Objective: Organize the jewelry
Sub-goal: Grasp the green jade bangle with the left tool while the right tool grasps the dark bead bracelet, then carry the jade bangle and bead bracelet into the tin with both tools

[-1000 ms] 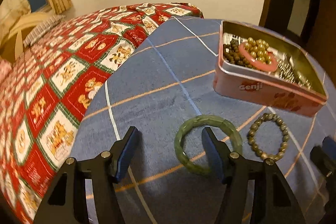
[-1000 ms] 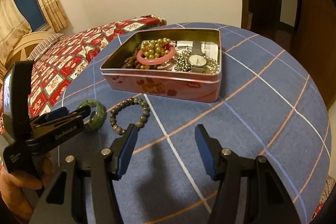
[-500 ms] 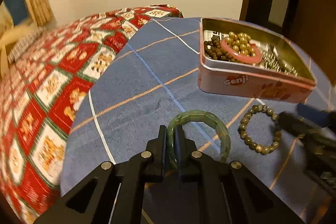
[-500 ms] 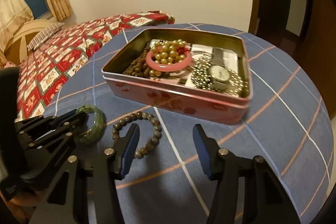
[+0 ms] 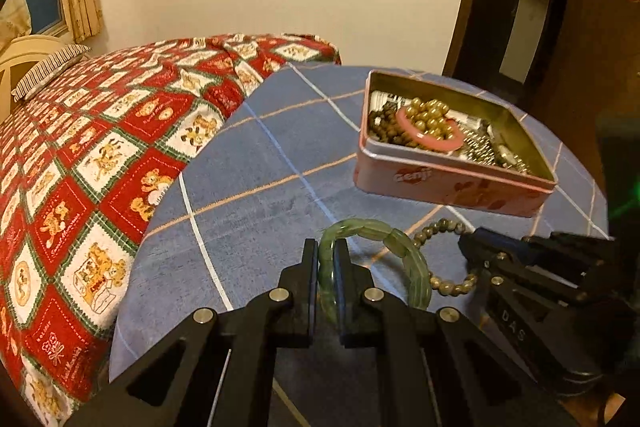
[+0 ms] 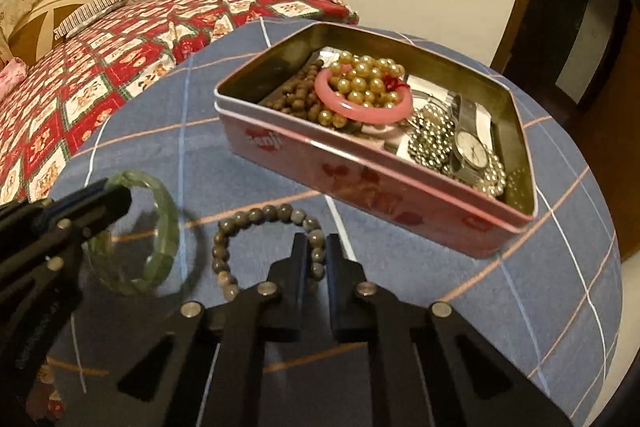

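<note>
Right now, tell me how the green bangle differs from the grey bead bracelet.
The green bangle is a ring of broad translucent segments; the grey bead bracelet is a string of small round opaque beads. The left hand-held gripper clamps the bangle, the right hand-held gripper the bracelet. Both are outside the tin.

Two low wrist views face across the blue plaid table (image 5: pixel 256 163) toward the far wall. The left looks from the near left, the right from close beside it; both take in the pink tin (image 6: pixel 360 179), green bangle (image 5: pixel 404 247) and bed (image 5: pixel 80 147).
</note>
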